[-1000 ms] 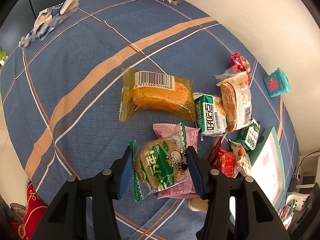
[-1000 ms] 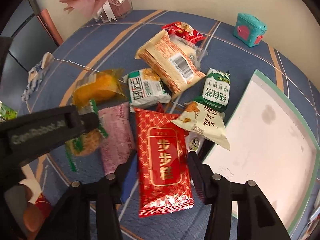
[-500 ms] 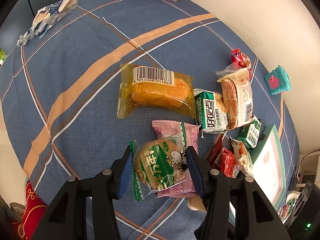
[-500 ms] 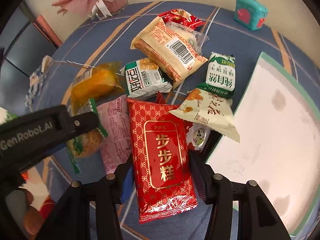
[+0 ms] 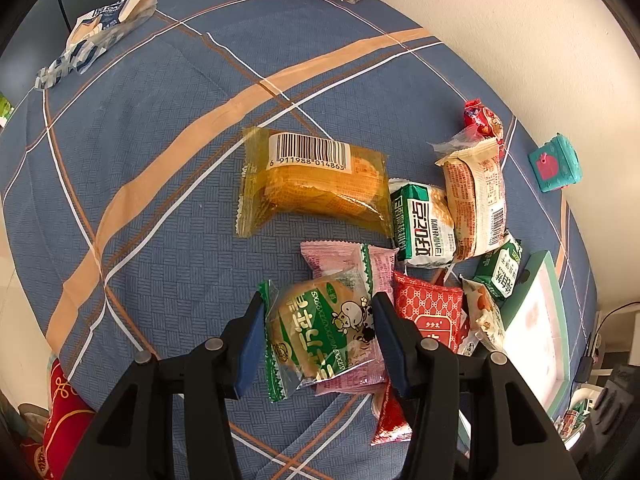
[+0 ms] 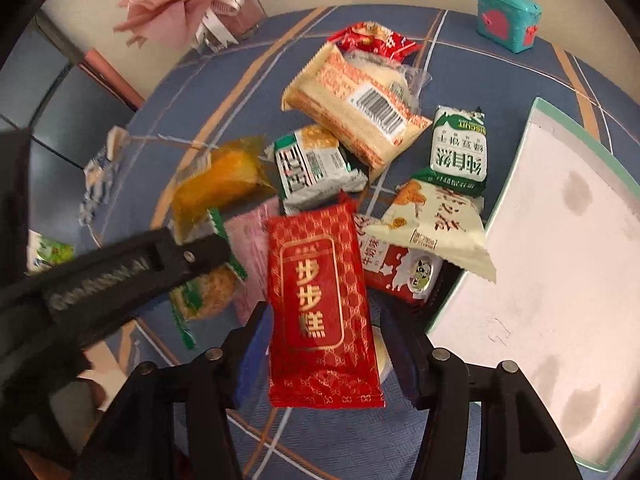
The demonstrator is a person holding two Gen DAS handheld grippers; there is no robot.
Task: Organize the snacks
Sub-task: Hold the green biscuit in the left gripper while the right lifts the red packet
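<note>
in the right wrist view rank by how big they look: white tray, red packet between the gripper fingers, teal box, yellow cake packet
1. white tray, largest
2. red packet, though its nearness to the camera inflates it
3. yellow cake packet
4. teal box, smallest, but farthest away

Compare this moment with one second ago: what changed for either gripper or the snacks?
The right gripper has tilted and its jaws have just been opening around the red packet, which is between them. The left gripper kept its grip on the green cow packet. The other snacks lie as before.
</note>
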